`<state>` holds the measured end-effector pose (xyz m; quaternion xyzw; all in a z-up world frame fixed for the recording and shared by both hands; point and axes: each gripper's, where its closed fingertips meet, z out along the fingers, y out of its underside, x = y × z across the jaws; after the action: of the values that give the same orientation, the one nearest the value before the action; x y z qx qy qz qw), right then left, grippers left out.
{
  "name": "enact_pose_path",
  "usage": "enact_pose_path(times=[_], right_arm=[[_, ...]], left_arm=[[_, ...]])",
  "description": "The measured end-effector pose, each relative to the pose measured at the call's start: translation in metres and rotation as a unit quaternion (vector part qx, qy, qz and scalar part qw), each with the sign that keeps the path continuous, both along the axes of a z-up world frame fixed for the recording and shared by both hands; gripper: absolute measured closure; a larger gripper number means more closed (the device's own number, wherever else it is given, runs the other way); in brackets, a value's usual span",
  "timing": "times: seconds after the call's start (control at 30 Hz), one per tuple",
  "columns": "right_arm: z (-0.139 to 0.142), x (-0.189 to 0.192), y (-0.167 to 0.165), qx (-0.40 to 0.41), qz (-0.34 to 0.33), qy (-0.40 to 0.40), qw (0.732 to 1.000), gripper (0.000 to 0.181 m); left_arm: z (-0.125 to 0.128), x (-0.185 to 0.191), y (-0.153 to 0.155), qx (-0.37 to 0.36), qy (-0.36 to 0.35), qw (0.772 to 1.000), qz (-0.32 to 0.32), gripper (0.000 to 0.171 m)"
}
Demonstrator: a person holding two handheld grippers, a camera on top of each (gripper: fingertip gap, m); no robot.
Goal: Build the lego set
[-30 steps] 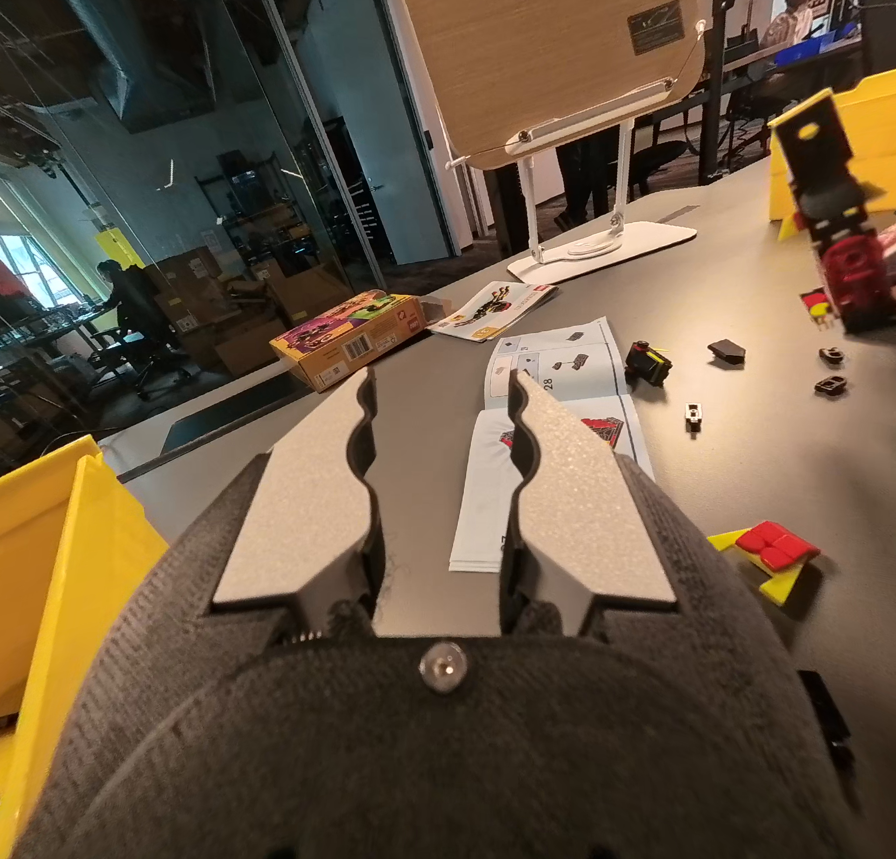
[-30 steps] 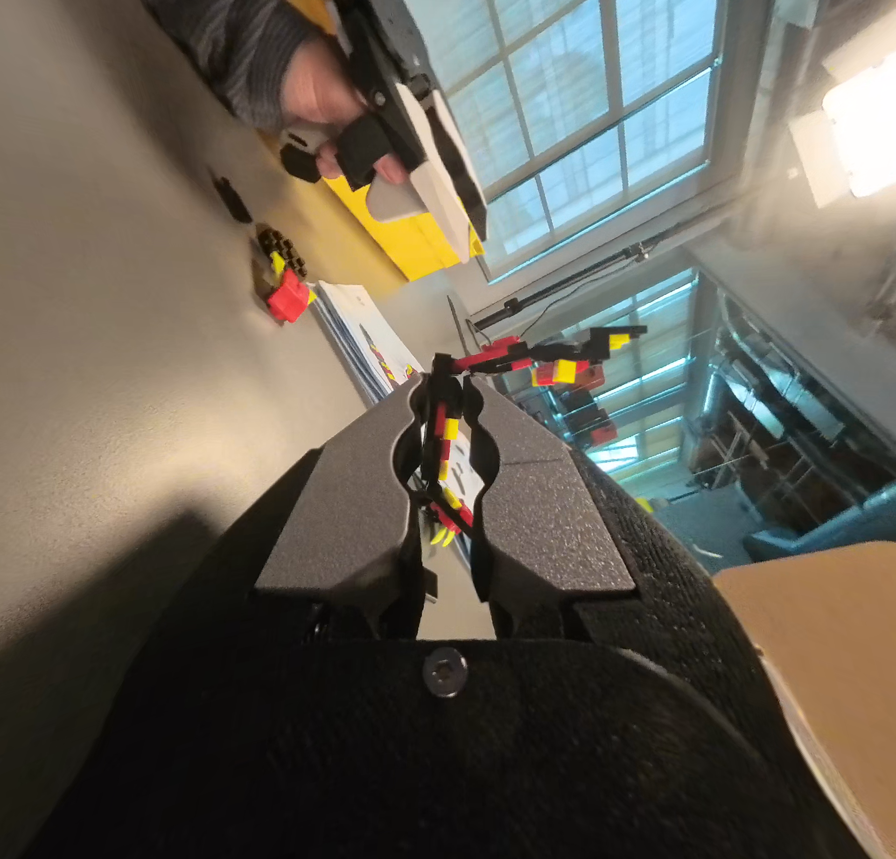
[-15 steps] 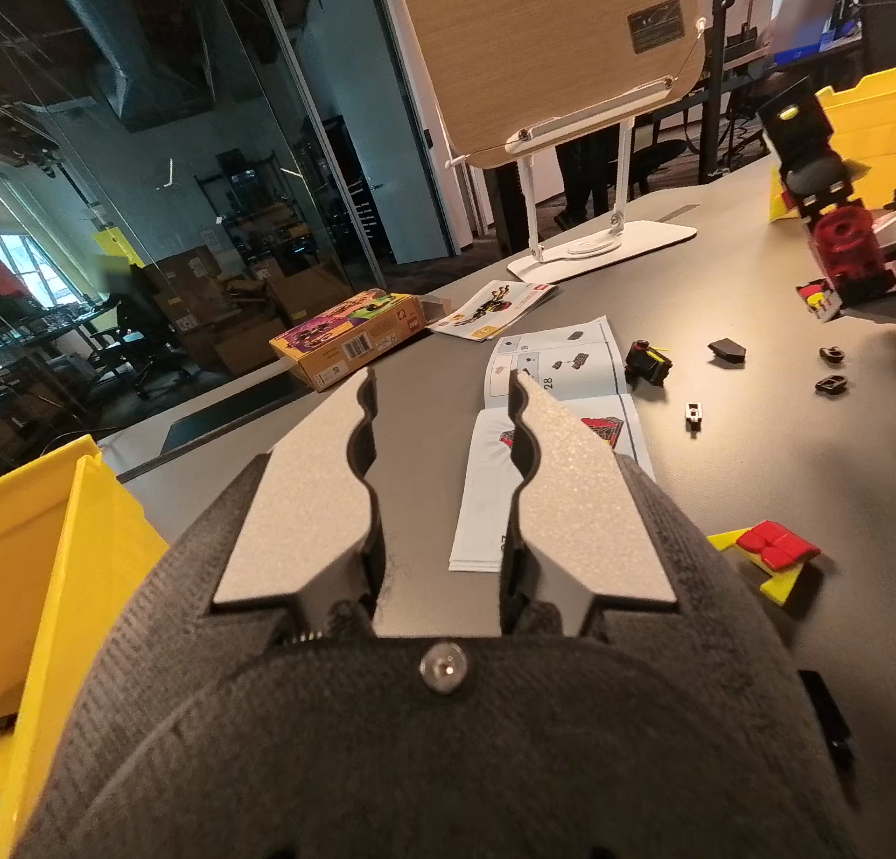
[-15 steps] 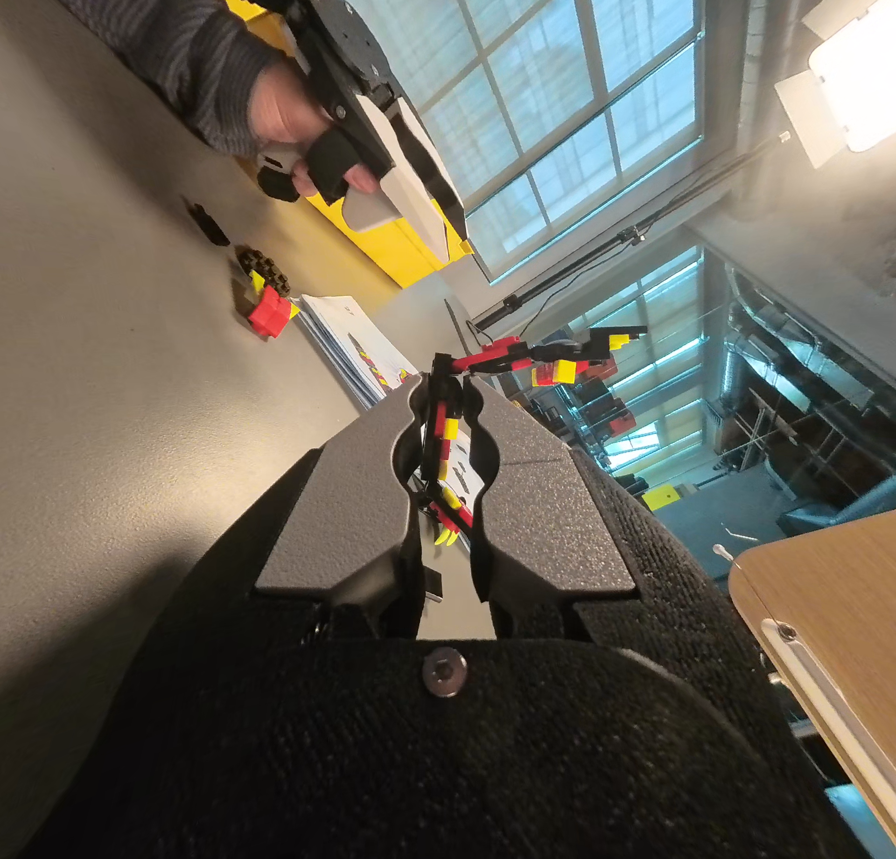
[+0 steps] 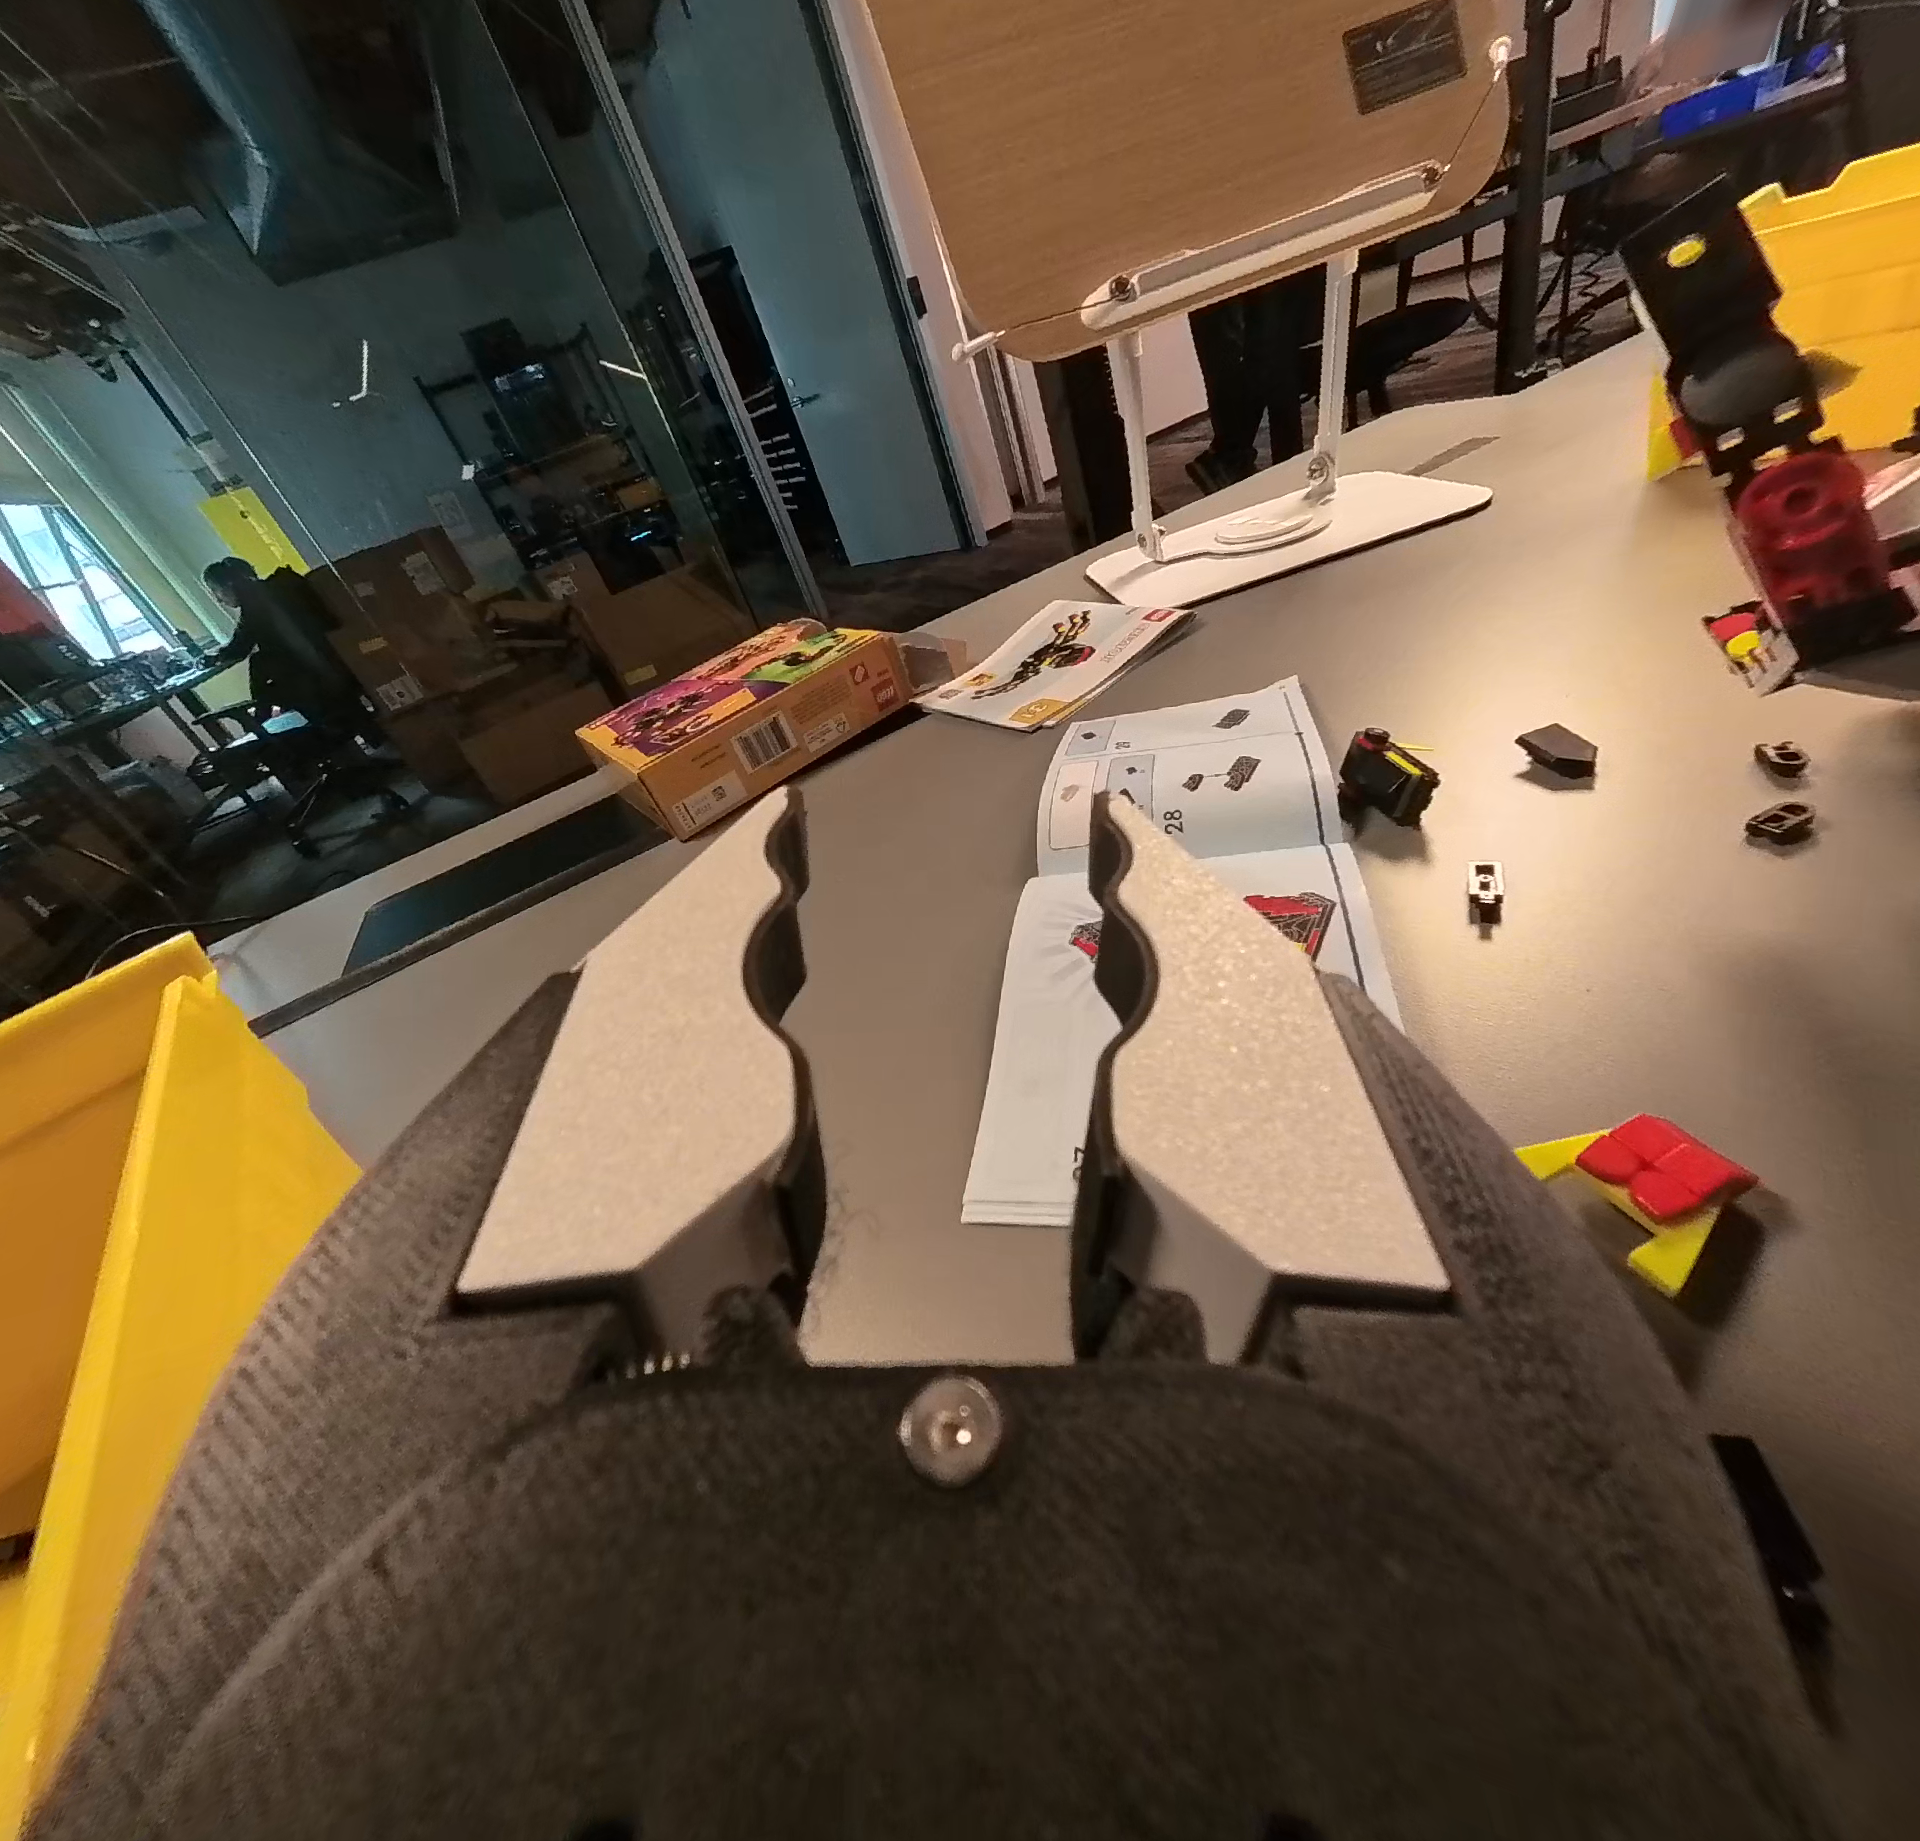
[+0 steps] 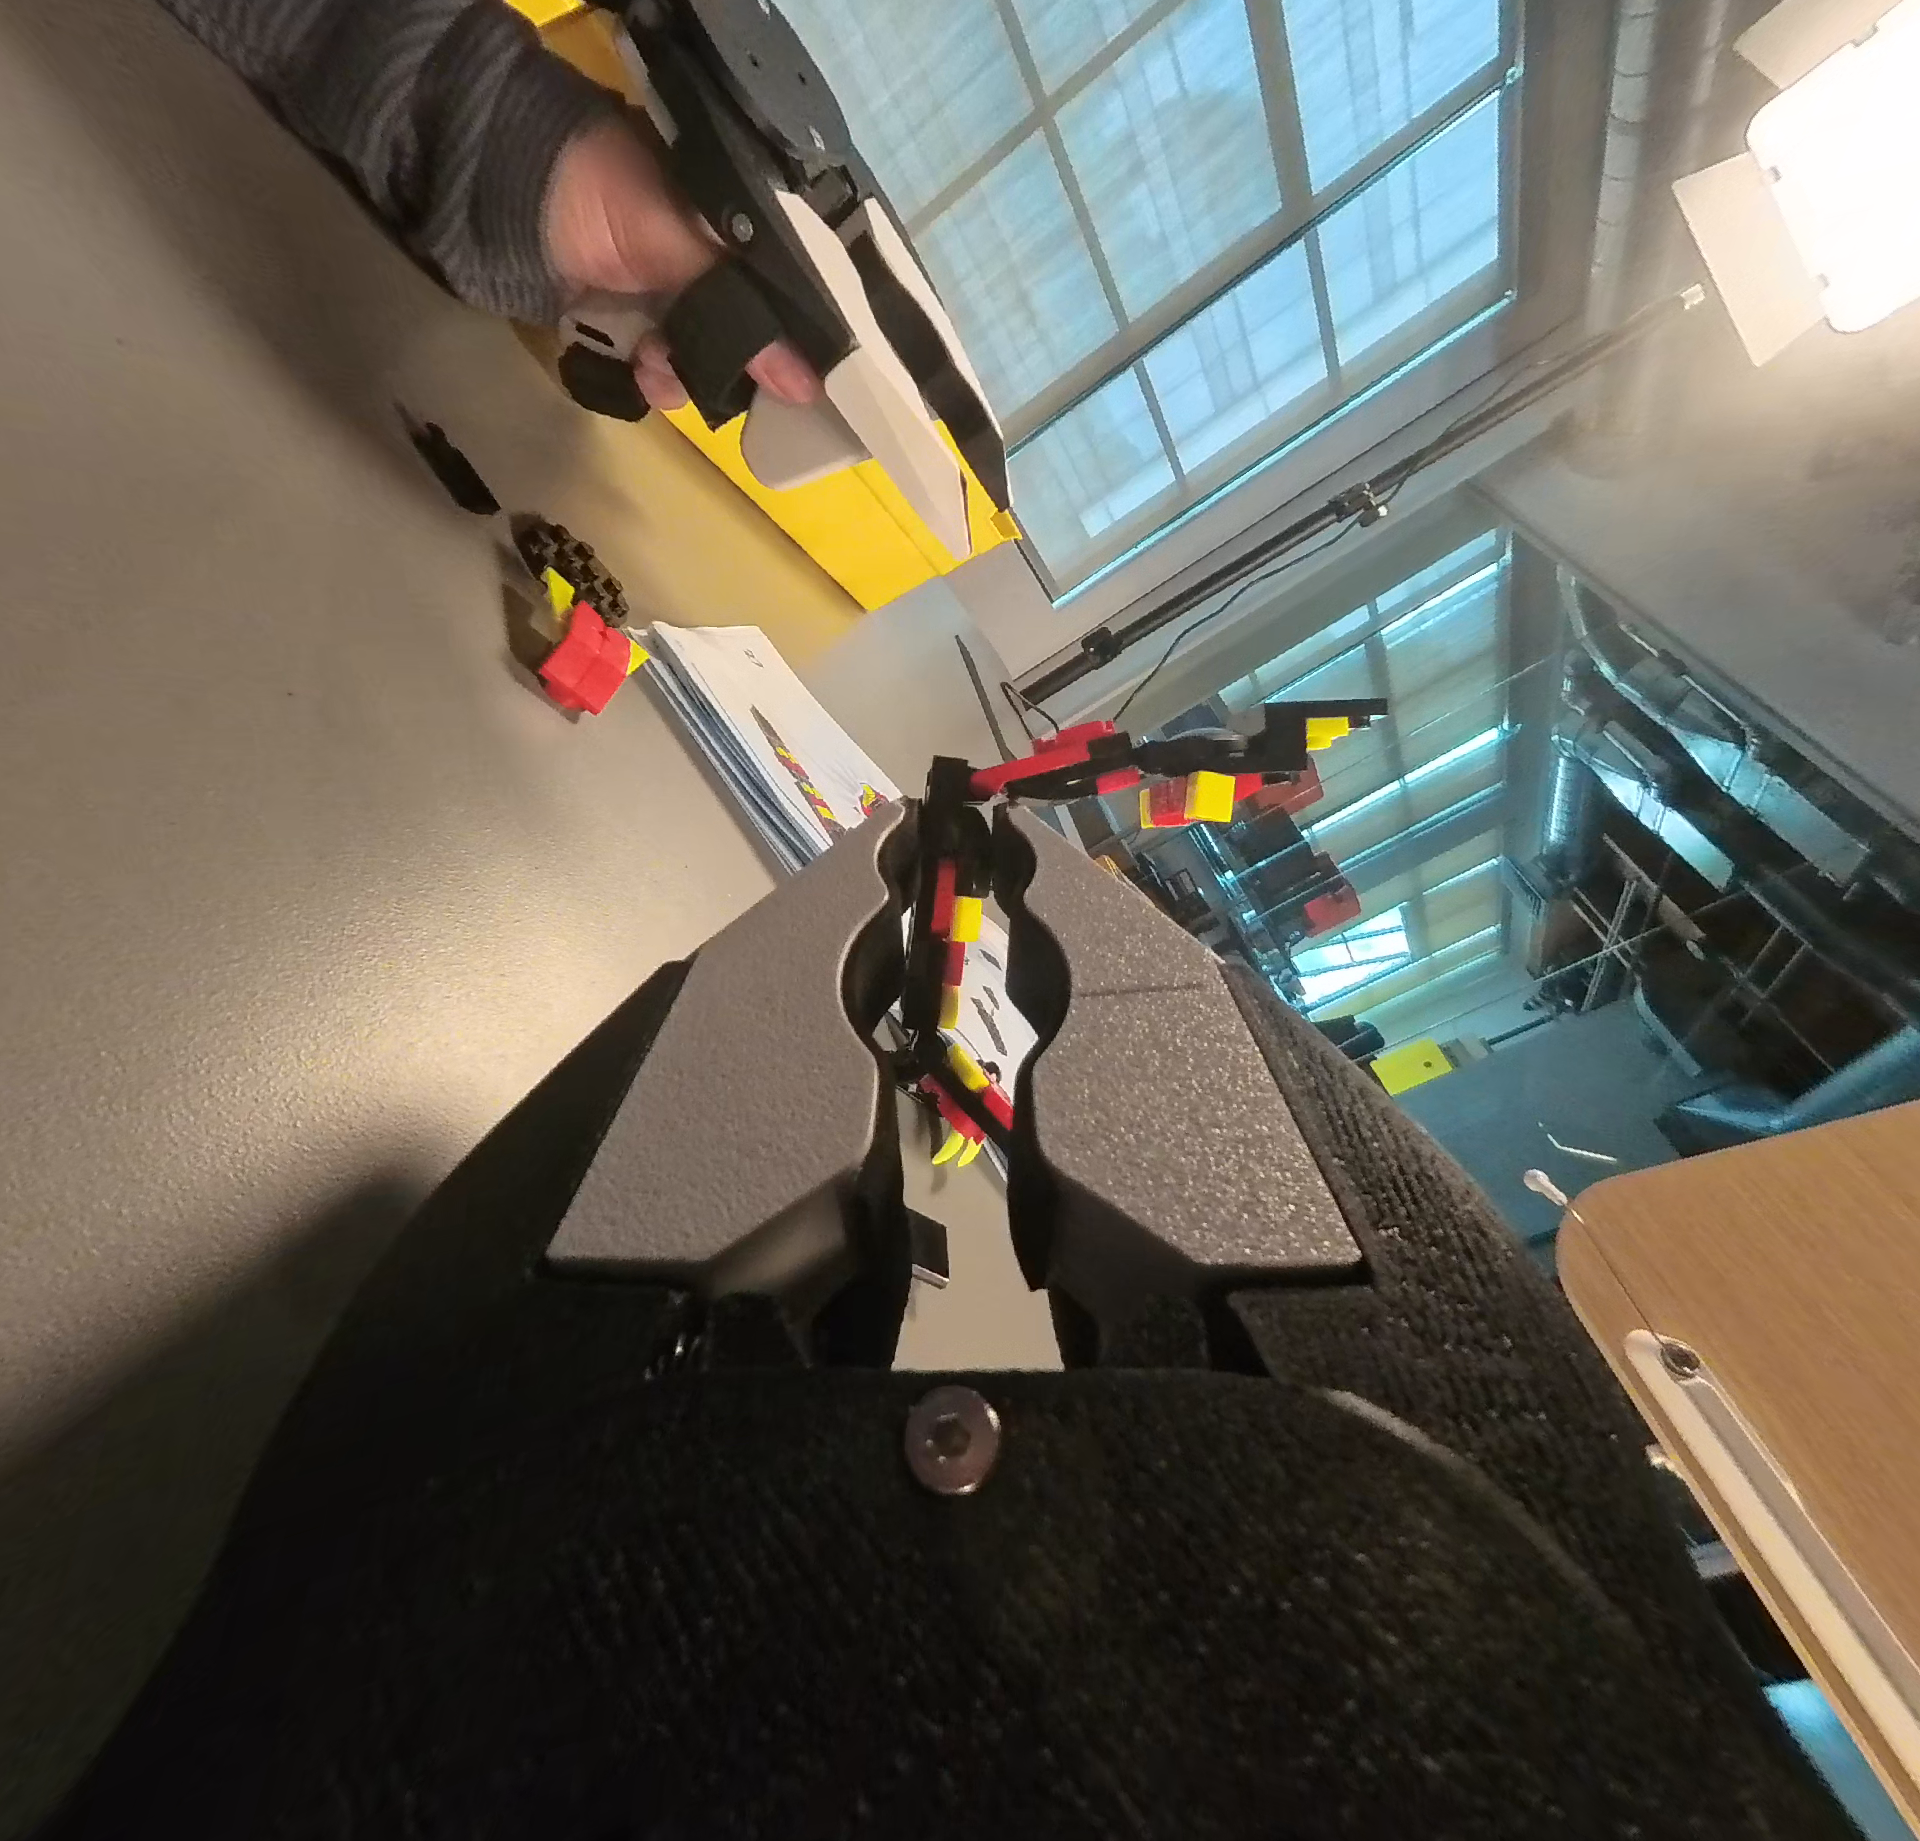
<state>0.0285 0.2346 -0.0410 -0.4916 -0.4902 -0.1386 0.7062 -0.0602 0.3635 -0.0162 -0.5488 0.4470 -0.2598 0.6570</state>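
The right gripper [image 6: 951, 825], with dark grey fingers, is squeezed tight on the thin red, yellow and black brick model [image 6: 951, 944]; it holds the model up in the air, above the grey table [image 6: 260, 856]; a long jointed arm of the model [image 6: 1174, 757] sticks out past the fingertips with nothing under it. That part could bend or snap off if it bumps something; the grip is only on a skinny strip, so the model could also twist or slip out.

The left gripper [image 5: 945, 809], with light grey fingers, is spread wide and holds nothing; it hangs over the open paper instruction booklet [image 5: 1195, 835]. The small red and yellow wedge piece [image 5: 1652, 1183] and the little black bricks [image 5: 1387, 778] lie loose on the table; a careless sweep could knock them away.
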Motion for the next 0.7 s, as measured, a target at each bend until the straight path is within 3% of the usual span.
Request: enact_pose_path(times=[0.7], right_arm=[[-0.0020,-0.0005,0.0003,0.001,-0.002,-0.006,1.000,0.170]], left_arm=[[-0.0002,0.0003,-0.0003,0.001,0.002,1.000,-0.001,0.118]])
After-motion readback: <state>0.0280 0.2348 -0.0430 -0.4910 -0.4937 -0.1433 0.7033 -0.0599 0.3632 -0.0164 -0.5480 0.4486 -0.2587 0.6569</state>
